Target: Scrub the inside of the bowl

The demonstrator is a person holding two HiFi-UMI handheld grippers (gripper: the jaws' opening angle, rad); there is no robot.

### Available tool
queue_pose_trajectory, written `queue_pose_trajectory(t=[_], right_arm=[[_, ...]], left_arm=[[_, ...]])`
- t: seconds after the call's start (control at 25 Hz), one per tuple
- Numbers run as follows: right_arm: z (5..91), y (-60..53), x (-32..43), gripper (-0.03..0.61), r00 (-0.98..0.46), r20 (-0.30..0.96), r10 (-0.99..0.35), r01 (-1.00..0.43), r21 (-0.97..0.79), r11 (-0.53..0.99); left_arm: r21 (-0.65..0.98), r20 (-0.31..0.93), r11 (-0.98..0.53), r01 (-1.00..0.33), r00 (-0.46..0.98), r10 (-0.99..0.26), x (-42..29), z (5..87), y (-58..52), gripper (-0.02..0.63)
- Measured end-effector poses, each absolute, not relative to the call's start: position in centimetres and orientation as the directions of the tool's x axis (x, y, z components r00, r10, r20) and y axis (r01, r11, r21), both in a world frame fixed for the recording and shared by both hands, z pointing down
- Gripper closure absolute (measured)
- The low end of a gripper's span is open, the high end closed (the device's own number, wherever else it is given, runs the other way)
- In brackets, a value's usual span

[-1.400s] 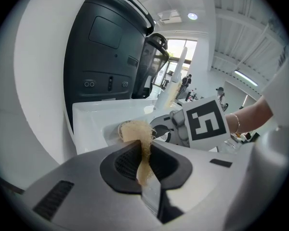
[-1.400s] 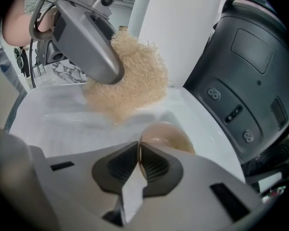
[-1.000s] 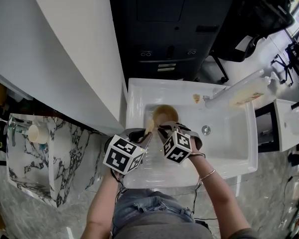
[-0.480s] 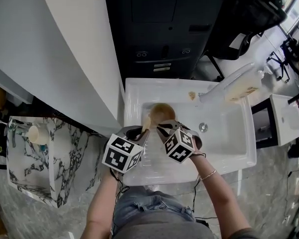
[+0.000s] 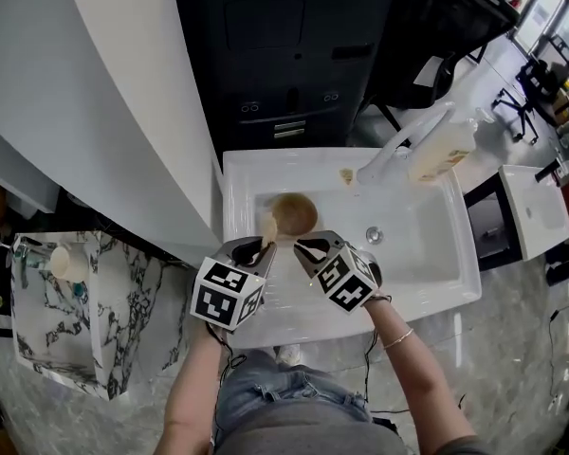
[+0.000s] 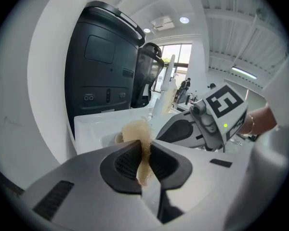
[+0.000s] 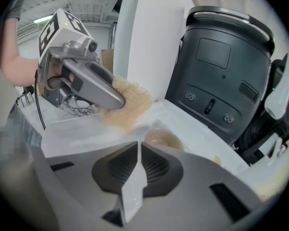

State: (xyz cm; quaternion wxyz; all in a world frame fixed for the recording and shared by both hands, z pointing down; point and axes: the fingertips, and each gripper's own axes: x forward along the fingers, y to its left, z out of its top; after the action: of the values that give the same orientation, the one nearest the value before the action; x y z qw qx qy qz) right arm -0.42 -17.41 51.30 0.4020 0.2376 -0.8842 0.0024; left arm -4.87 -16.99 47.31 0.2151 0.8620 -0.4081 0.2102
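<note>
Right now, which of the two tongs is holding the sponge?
The left tongs: the tan sponge is pinched between them, while the right tongs are shut on nothing.

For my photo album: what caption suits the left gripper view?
Left gripper clamping a tan sponge, held above the white sink.
</note>
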Motion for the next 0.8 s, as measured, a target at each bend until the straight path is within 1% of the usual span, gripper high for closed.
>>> queue_pose_trajectory(t=[0.16,0.48,0.8], right_arm=[[49.9,-16.8,0.4,0.557,-0.594,0.67,-0.445,-0.477,0.152,0.866],[47.8,-15.6,1.9,0.561,-0.661,0.574,-0.484,-0.601,-0.016,0.799],[45.5,-14.9,3.2,0.563,-0.659,0.5,-0.563,-0.651,-0.002,0.759]], left_arm=[[0.181,0.53,-0.578,-0.796,0.574,-0.625,-4.4,46.8,-16.4,0.569],[0.128,0.501,-0.572,-0.81,0.551,-0.667,-3.8,45.4,-15.4,0.569],[0.108,0.459,-0.557,-0.823,0.539,-0.706,-3.4,44.3,-14.5,0.569]])
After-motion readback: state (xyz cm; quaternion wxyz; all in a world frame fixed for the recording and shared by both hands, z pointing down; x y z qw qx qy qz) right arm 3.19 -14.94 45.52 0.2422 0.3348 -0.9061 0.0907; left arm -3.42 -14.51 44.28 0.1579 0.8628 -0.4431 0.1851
